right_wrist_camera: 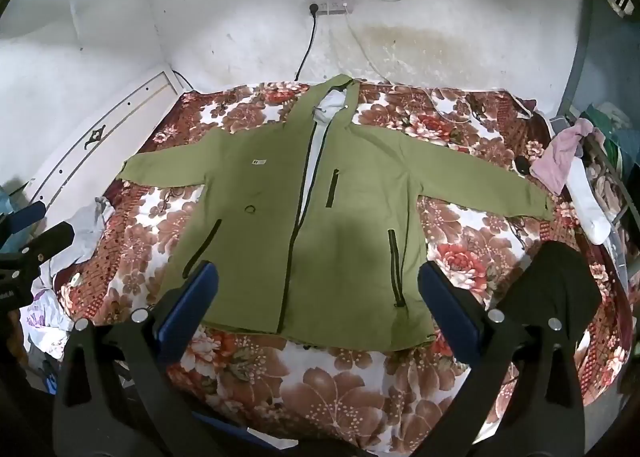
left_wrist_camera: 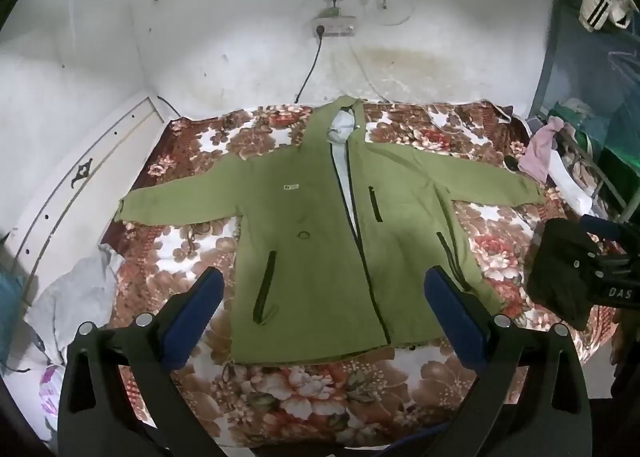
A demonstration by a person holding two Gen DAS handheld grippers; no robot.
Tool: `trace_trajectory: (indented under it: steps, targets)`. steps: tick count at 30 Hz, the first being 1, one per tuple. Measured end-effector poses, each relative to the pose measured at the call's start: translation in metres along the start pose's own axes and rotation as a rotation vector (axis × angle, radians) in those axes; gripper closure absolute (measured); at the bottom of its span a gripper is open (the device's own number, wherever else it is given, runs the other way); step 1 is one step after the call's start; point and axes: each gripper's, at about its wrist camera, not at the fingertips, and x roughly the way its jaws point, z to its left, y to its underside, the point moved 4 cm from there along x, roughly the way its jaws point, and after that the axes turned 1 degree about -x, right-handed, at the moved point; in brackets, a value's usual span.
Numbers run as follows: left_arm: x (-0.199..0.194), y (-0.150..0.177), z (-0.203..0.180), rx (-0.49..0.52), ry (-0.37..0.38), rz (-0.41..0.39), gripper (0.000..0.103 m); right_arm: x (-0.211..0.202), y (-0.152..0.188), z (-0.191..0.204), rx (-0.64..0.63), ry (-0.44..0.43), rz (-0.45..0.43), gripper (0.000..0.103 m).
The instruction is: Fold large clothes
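A large olive-green hooded jacket [left_wrist_camera: 320, 241] [right_wrist_camera: 352, 225] lies front up on a floral bedspread [left_wrist_camera: 304, 389] [right_wrist_camera: 320, 385]. Both sleeves are spread wide, the zip is partly undone, and the hood points at the wall. My left gripper [left_wrist_camera: 324, 281] hovers open over the jacket's lower left part and hem, with nothing between its blue pads. My right gripper [right_wrist_camera: 318, 277] hovers open over the lower right front, also with nothing between its pads. Each gripper shows at the edge of the other's view: the right one [left_wrist_camera: 592, 241], the left one [right_wrist_camera: 44, 225].
A white headboard [left_wrist_camera: 80, 185] runs along the left. On the wall behind are a socket strip and cables [left_wrist_camera: 332, 27]. Pink and white clothes [right_wrist_camera: 560, 165] hang off a rack at the right. A dark cloth [right_wrist_camera: 556, 289] lies front right, grey cloth [left_wrist_camera: 76, 297] front left.
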Motion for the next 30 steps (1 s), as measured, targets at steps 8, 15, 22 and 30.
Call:
trace_trajectory:
  steps: [8, 15, 22, 30]
  targets:
    - [0.003, 0.003, -0.004, 0.016, 0.002, 0.005, 0.005, 0.006, 0.005, -0.008, 0.002, -0.005, 0.003, 0.005]
    - [0.007, 0.003, -0.006, 0.021, 0.005, 0.022, 0.005, 0.01, 0.002, -0.011, 0.001, 0.018, 0.007, 0.005]
    - [0.017, 0.007, -0.009, 0.04, -0.019, 0.03, 0.005, 0.014, -0.003, -0.013, 0.011, 0.011, 0.016, 0.005]
    - [0.017, 0.002, -0.008, 0.045, -0.019, 0.031, 0.005, 0.021, -0.006, -0.01, 0.008, 0.004, 0.028, 0.005]
